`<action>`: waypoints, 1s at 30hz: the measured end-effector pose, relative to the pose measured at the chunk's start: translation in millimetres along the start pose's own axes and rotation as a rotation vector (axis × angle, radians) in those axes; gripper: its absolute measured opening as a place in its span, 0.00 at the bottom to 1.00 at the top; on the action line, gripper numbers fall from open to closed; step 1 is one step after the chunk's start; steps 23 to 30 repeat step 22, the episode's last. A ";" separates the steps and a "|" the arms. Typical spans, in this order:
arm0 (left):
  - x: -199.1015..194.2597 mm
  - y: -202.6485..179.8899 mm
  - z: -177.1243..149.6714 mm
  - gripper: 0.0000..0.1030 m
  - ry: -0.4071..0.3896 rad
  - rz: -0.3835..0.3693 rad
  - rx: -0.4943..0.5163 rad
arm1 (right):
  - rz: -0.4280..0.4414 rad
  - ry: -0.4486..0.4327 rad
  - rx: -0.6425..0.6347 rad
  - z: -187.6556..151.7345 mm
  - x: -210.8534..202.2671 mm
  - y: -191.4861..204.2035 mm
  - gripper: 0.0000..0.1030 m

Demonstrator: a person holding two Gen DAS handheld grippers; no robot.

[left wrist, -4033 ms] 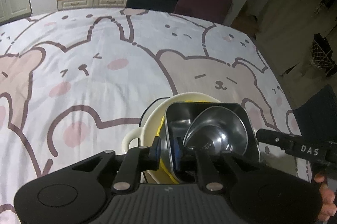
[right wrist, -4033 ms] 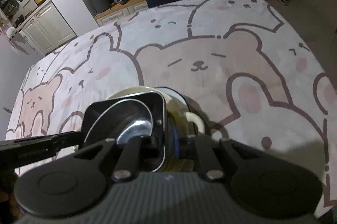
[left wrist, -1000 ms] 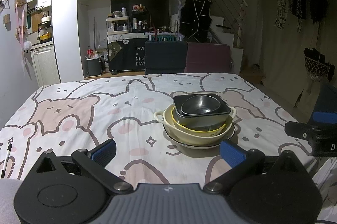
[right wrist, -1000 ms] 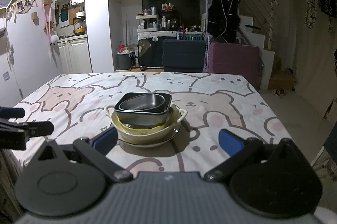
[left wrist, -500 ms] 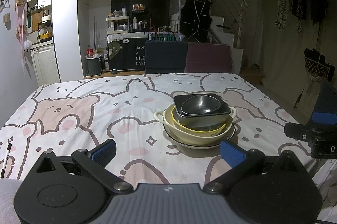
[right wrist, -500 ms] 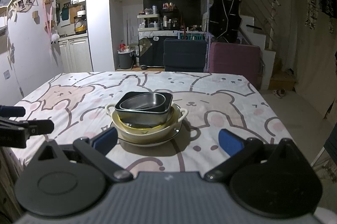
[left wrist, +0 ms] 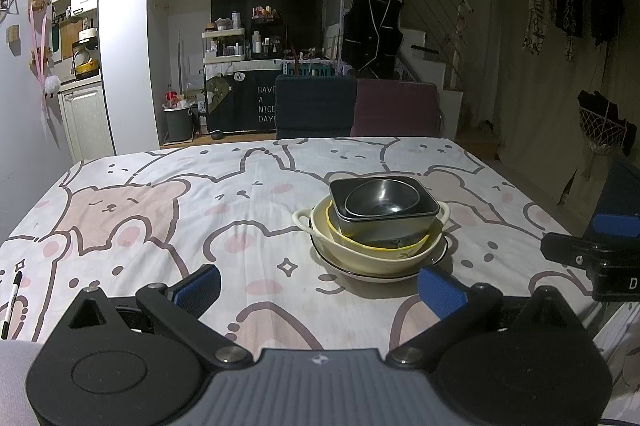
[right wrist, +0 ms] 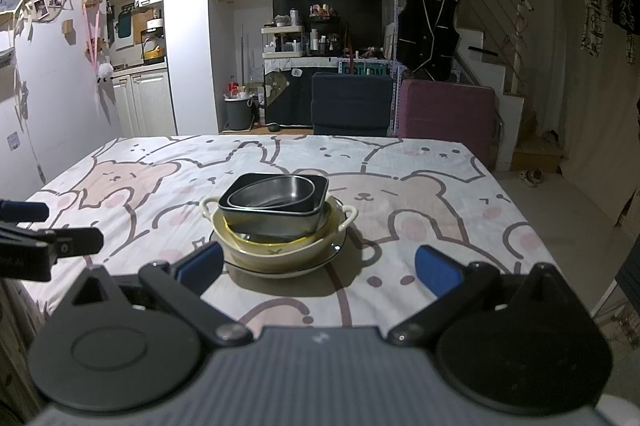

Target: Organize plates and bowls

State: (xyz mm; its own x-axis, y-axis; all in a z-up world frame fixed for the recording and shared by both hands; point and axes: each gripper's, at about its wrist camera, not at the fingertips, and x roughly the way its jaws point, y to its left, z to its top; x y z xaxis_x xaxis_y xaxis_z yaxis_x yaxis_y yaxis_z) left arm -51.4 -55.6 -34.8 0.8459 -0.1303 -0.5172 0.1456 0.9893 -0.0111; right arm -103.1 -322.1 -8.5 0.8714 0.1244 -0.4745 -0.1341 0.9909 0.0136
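A stack of dishes stands on the table: a dark-rimmed plate [left wrist: 438, 256] at the bottom, a cream two-handled bowl [left wrist: 320, 232], a yellow-rimmed bowl [left wrist: 340, 232], a square metal dish [left wrist: 428, 204] and a round steel bowl [left wrist: 380, 200] on top. The stack also shows in the right wrist view [right wrist: 276, 210]. My left gripper [left wrist: 318, 286] is open and empty, pulled back in front of the stack. My right gripper [right wrist: 318, 266] is open and empty, also short of the stack.
The table has a bear-print cloth [left wrist: 160, 210]. A pen [left wrist: 12, 302] lies near its left edge. Two chairs [left wrist: 356, 106] stand at the far side. The right gripper shows at the right edge of the left wrist view [left wrist: 600, 258].
Four seconds ago both grippers were shut on the square metal dish's rim over the stack. They have since let go, opened and drawn back. Nothing has moved in the last second.
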 end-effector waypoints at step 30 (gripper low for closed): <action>3.3 -0.6 -4.9 1.00 0.007 0.004 0.001 | 0.002 0.002 -0.001 0.3 0.9 -1.4 1.00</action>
